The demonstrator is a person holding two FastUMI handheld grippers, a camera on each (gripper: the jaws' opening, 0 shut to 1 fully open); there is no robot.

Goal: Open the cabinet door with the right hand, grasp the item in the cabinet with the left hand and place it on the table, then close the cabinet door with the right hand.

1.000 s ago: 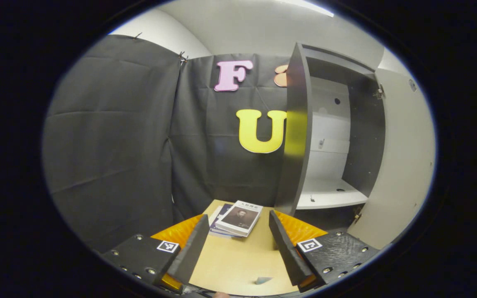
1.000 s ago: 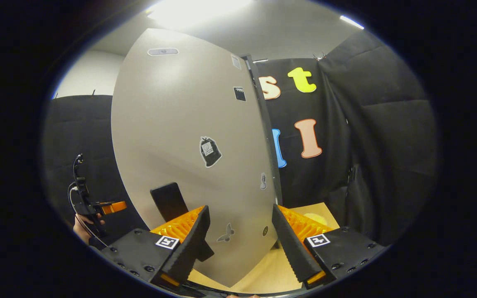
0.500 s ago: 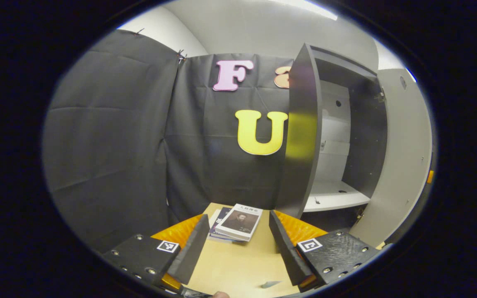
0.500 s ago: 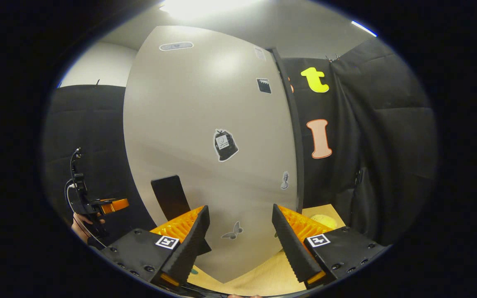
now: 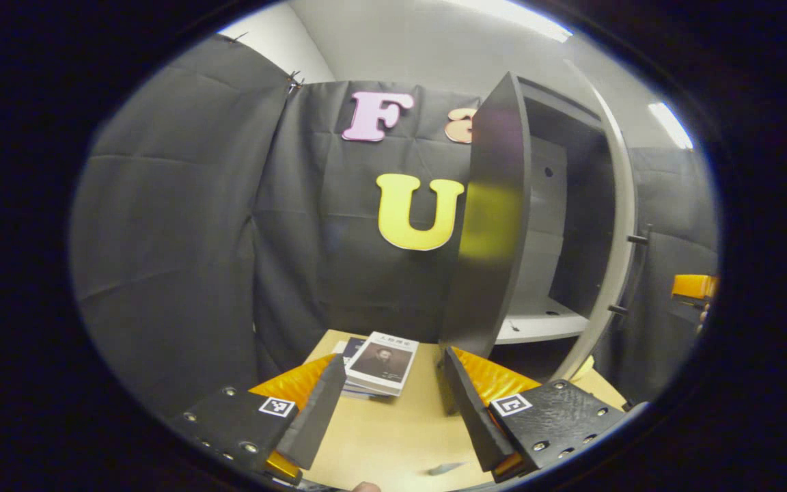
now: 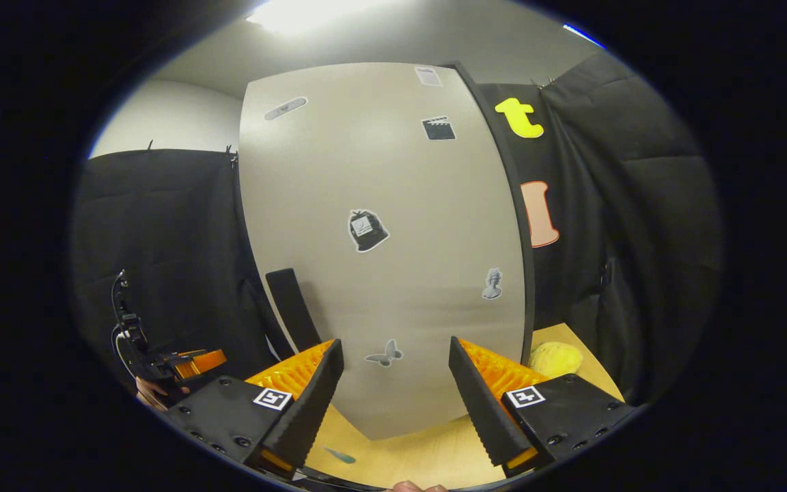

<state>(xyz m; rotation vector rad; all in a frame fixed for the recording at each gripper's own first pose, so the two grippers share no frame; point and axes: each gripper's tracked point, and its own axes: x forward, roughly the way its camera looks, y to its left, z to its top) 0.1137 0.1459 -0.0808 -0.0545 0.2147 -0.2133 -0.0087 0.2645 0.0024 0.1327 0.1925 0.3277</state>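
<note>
While facing the outer face of the cabinet door [image 6: 380, 260], right gripper [image 6: 393, 403] wide open, holding nothing, nearer to the door. Left gripper [image 5: 390, 410] also wide open and empty. Books [image 5: 380, 359] flat on the table [image 5: 393, 444], left of the cabinet [image 5: 557, 225]; door ajar, closing push toward its hinge side judged next.

A stack of books [image 5: 378, 362] is seen lying on the counter [image 5: 393, 437]; a yellow lump [image 6: 555, 358] lies at its far right.
</note>
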